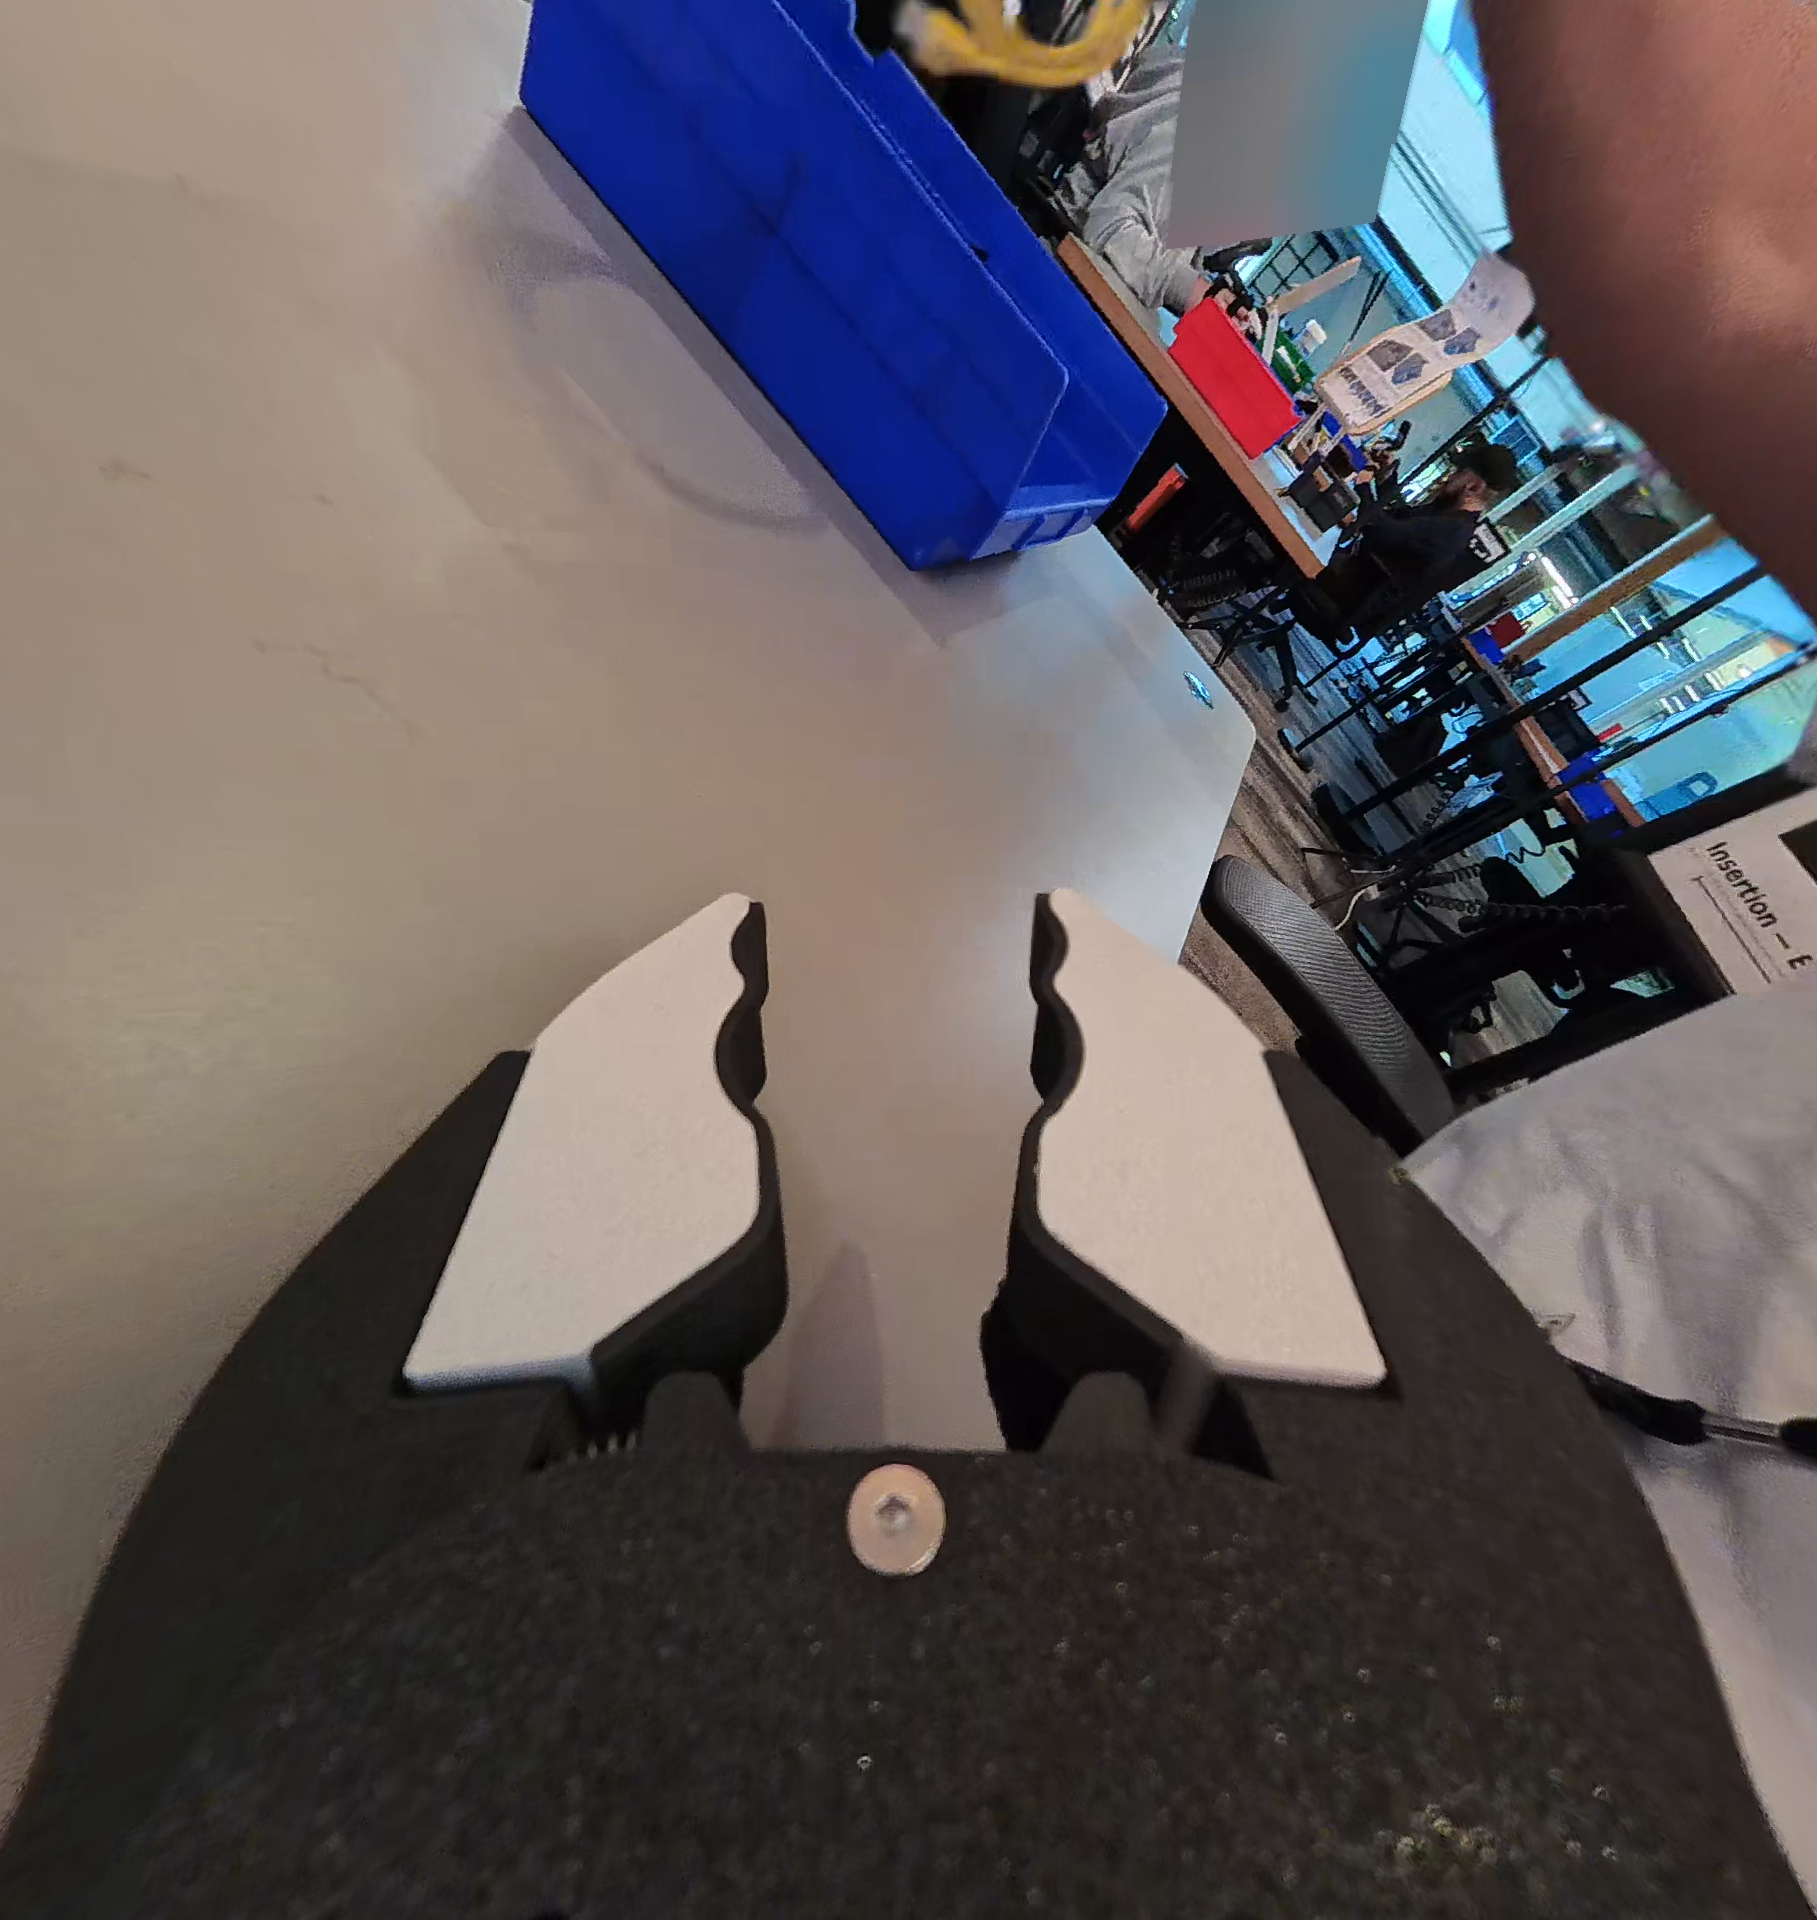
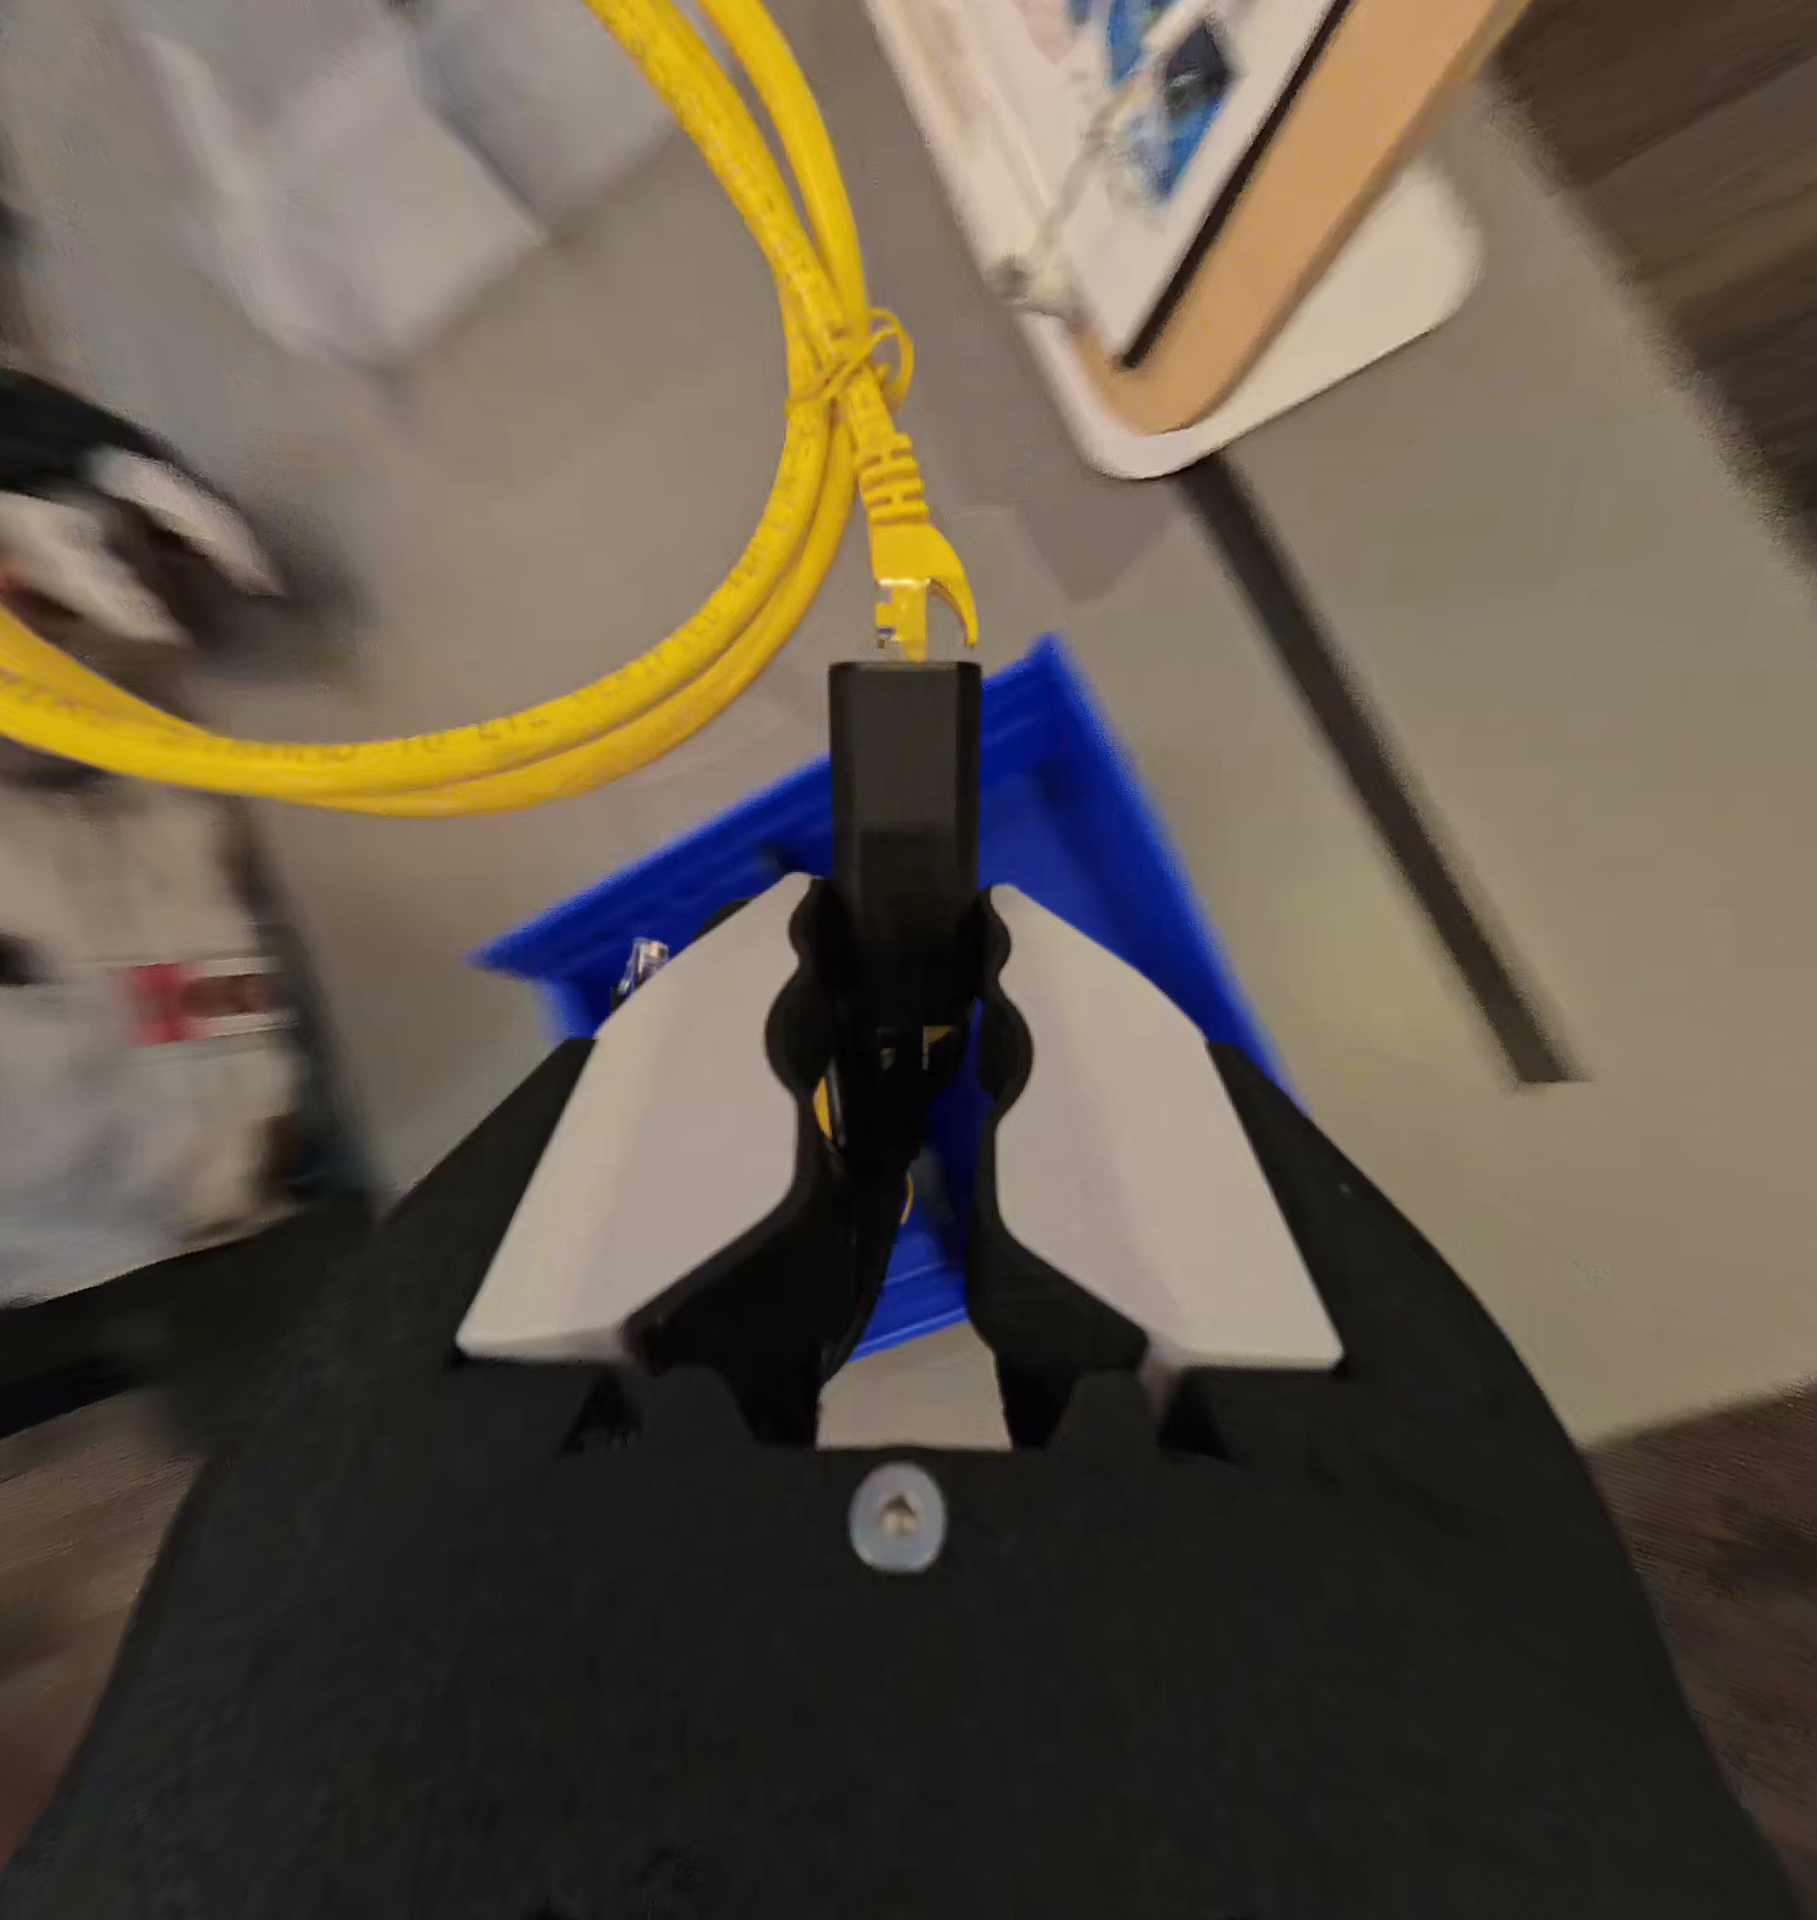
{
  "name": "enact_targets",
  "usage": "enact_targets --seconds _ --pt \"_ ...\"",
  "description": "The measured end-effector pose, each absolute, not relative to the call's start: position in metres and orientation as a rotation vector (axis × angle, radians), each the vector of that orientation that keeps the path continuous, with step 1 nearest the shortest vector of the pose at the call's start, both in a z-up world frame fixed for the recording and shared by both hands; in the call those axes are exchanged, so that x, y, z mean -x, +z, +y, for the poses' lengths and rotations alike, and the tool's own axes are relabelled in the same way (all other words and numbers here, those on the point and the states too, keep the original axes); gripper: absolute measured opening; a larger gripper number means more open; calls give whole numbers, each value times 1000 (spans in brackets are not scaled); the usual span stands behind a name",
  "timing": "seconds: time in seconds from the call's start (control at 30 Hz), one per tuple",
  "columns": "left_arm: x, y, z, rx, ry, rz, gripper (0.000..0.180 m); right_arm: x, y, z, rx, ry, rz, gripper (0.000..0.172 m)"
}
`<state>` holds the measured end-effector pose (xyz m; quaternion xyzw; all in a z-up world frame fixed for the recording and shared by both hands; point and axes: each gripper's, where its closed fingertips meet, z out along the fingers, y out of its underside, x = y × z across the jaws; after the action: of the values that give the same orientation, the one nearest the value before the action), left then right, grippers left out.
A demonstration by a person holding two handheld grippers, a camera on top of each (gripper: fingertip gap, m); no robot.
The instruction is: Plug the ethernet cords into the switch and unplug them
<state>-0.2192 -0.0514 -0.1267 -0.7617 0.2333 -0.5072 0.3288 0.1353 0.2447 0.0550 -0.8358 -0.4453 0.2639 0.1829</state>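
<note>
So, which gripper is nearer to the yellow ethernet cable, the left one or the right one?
Right. The right gripper clamps a black switch with the yellow cable plugged into its far end. The left gripper is open over bare table; the cable hangs far beyond the blue bin.

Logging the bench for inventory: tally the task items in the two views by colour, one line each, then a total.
Blue: 1, the bin
Yellow: 1, the bundled cable
Black: 1, the block gripped in the right tongs, cable plug at its far end
Total: 3
</note>
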Motion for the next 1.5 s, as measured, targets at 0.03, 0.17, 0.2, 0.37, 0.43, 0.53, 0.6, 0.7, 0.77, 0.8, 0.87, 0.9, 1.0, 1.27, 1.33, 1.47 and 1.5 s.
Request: enact_targets --seconds 0.03,0.17,0.2,0.37,0.43,0.53,0.6,0.7,0.77,0.8,0.87,0.9,1.0,1.27,1.33,1.47,1.5 --pt "219 -127 -52 1994 -1329 612 48 -137 65 237 2397 940 -1217 24" --pt "220 -127 -51 1998 -1309 617 48 -157 36 225 2665 1222 -1104 24" --pt "220 -128 -51 1999 -1308 614 48 -162 15 225 2748 1173 -1125 24" --pt "222 -129 -48 2009 -1301 604 48 -182 -81 224 3006 711 -1421 24" --pt "224 -129 -47 2010 -1298 598 48 -187 -101 233 2990 450 -1559 24" --pt "224 -130 -46 2011 -1313 588 48 -189 -122 239 2966 127 -1718 28" --pt "223 -130 -47 2014 -1328 591 48 -194 -134 239 2947 -90 -1810 30" --pt "220 -129 -51 2010 -1335 605 48 -200 -155 236 2976 -252 -1819 33" --pt "219 -129 -53 2009 -1332 618 48 -200 -161 234 2951 -253 -1821 34" --pt "218 -129 -54 2009 -1333 622 48 -199 -161 235 2950 -223 -1773 34" --pt "217 -128 -54 2006 -1338 622 48 -199 -157 235 2955 -152 -1704 40" --pt "217 -129 -54 2006 -1339 622 48 -202 -149 236 2960 -138 -1676 43" --pt "219 -128 -54 2006 -1341 615 48 -201 -109 243 2893 -69 -1577 49" --pt "221 -127 -54 2002 -1359 600 48 -201 31 226 2215 -2 -1419 59" --pt "221 -127 -55 2000 -1373 599 48 -208 24 190 2046 17 -1530 55" --pt "216 -127 -56 1997 -1417 597 48 -244 -22 144 1902 -201 -1561 73" --pt "214 -126 -57 1997 -1427 599 48 -251 -31 134 1905 -243 -1564 75"
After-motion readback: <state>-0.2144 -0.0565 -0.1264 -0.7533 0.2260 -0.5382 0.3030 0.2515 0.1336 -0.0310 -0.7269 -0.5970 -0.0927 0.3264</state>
